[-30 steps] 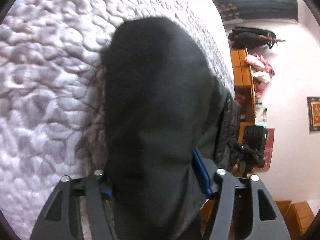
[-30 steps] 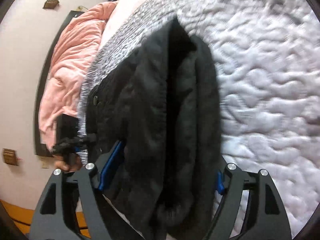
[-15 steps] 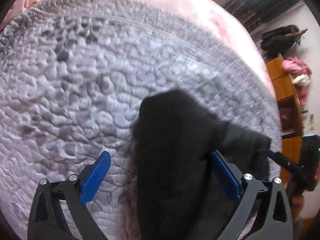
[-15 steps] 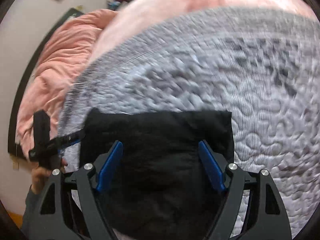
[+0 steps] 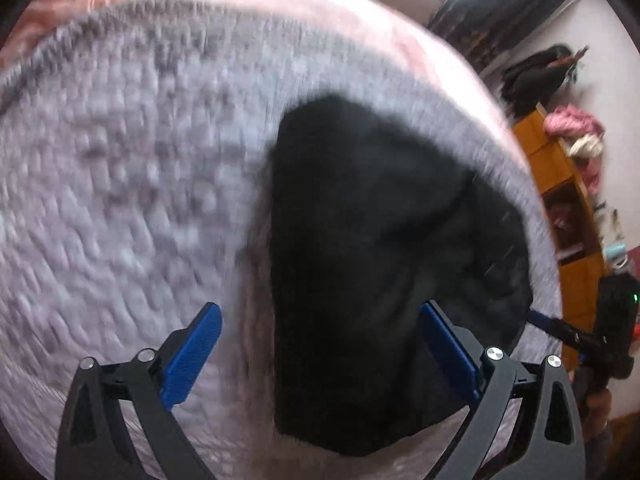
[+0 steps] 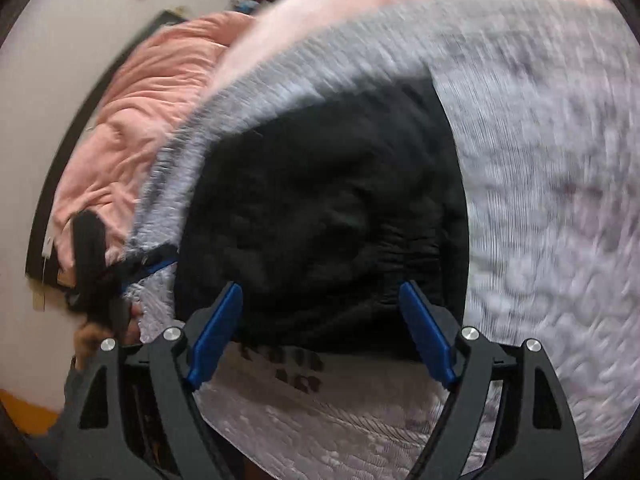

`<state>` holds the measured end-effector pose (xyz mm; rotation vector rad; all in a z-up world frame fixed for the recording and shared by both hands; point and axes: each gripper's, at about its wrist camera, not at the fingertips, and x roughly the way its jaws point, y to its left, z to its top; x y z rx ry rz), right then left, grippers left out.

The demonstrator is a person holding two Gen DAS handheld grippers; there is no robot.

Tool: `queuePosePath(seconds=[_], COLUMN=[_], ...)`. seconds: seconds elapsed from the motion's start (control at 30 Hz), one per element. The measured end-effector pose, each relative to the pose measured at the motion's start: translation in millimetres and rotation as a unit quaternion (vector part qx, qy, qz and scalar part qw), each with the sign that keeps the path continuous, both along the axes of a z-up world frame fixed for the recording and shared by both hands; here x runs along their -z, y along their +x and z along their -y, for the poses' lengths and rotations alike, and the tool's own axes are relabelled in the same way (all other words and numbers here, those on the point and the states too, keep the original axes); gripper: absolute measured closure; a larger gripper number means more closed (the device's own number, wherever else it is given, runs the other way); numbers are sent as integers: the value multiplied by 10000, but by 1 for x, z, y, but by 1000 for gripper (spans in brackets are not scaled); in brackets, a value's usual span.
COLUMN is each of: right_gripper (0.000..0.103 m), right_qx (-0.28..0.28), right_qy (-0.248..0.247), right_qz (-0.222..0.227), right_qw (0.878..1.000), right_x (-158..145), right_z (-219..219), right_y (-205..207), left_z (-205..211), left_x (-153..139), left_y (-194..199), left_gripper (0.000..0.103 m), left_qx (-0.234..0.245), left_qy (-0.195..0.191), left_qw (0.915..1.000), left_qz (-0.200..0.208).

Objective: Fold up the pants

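The black pants [image 5: 376, 264] lie in a compact folded bundle on the grey quilted bedspread [image 5: 120, 200], near the edge that borders the pink blanket [image 6: 132, 120]; in the right wrist view the gathered waistband shows at the near right of the bundle. The left gripper [image 5: 320, 344] stands at its widest, the jaws having just been opening; the bundle shows between its blue pads, but neither pad presses on it. The right gripper [image 6: 320, 328] is also spread wide and grips nothing; the cloth lies beyond and below its blue pads. Both views are blurred, so fine creases cannot be judged. The step in hand appears to be the release after a fold; both tongs have let the cloth drop flat. The fold looks close to finished, although the far corner seen from the left wrist sits slightly uneven. The next move calls for a check of the edges; if a further fold is wanted, each gripper must close on a near corner through all layers, lift evenly, and carry it across without dragging the bedspread.
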<state>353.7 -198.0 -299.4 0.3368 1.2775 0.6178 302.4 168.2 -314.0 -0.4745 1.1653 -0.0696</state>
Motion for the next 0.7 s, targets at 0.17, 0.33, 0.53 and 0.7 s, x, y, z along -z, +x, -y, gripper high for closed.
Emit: queuePosePath(seconds=[0.17, 0.33, 0.53, 0.7], right_gripper=[14, 3, 3, 3], right_qx=[249, 823, 968, 1115], right_qy=[17, -1040, -2117, -2137], right_qz=[217, 1129, 1746, 1988], right_qw=[9995, 9847, 9567, 9500], right_x=[-25, -97, -157, -180], right_z=[2, 8, 1, -1], right_y=[-9, -72, -200, -282], left_z=[7, 31, 73, 100], left_x=[-10, -88, -171, -203], left_y=[-14, -82, -182, -259], left_gripper=[5, 4, 4, 4], left_qx=[-34, 39, 100, 11], left_qy=[81, 978, 1652, 1779], left_qw=[9999, 9905, 9704, 9678], left_qz=[70, 965, 1758, 1781])
